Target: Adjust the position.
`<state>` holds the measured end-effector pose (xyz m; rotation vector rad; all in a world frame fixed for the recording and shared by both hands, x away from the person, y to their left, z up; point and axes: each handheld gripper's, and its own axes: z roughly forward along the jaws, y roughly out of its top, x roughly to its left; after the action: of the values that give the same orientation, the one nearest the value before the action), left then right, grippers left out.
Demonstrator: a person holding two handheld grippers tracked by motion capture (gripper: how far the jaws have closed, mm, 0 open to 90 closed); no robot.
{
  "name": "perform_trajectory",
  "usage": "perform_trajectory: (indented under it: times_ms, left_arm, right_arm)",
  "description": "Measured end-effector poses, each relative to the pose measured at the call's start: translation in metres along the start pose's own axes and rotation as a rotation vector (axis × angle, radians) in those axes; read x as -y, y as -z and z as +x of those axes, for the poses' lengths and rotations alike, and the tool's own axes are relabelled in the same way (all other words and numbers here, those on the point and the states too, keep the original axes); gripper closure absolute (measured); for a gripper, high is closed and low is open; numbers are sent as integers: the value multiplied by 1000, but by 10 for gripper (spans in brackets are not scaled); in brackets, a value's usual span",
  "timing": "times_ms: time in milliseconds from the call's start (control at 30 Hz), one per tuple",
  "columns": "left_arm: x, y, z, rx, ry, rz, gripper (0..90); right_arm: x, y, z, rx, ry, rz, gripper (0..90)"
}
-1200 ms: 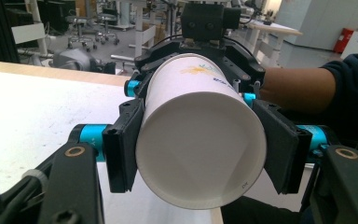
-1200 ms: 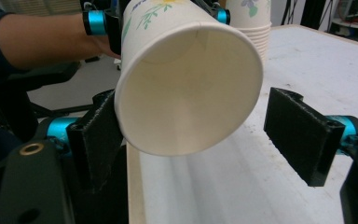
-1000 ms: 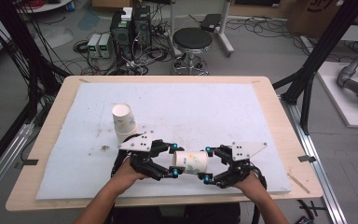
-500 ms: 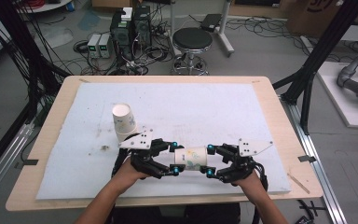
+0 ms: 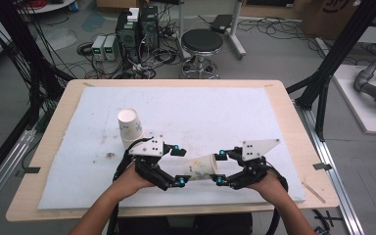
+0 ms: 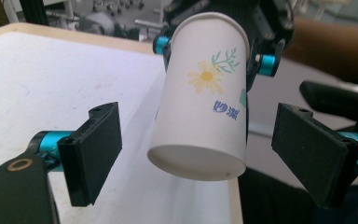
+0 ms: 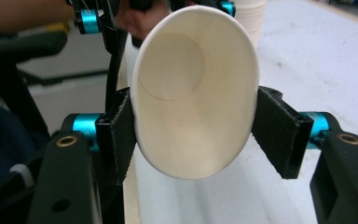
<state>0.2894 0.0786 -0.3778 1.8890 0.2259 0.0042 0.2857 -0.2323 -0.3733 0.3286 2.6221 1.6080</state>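
A paper cup [image 5: 200,168] with a daisy print lies on its side in the air between the two grippers, near the table's front edge. My right gripper [image 5: 219,168] is shut on its rim end, and the pads squeeze the mouth [image 7: 191,93] into an oval. My left gripper [image 5: 179,166] is open and its jaws have just been opening. The cup's base [image 6: 200,158] hangs between its pads [image 6: 93,154] with a gap on each side. A second white paper cup [image 5: 129,125] stands upright on the mat, behind the left hand.
A white mat [image 5: 225,112] covers most of the wooden table [image 5: 293,127]. A small dark stain [image 5: 110,155] marks the mat left of the left hand. Beyond the far edge are a round stool [image 5: 202,41], computer boxes and cables on the floor.
The right gripper's jaws closed on the cup's rim end. After that the left gripper's jaws spread apart and let go of the cup's base. Both hands stayed about where they were.
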Motion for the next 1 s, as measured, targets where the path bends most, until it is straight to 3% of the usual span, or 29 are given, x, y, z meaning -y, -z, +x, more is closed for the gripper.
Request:
perform_trajectory:
  times_ms: [300,567,1000]
  left_arm:
    - [-6,-5,-2,-28,-45,104,161]
    - [-8,-10,-2,-33,-65,142,163]
    - [-9,-20,-4,-31,-109,230,170]
  right_arm:
    - [-24,-6,1,1,70,153,354]
    - [-46,-12,3,17,136,260,353]
    - [-59,-29,7,16,186,407,352]
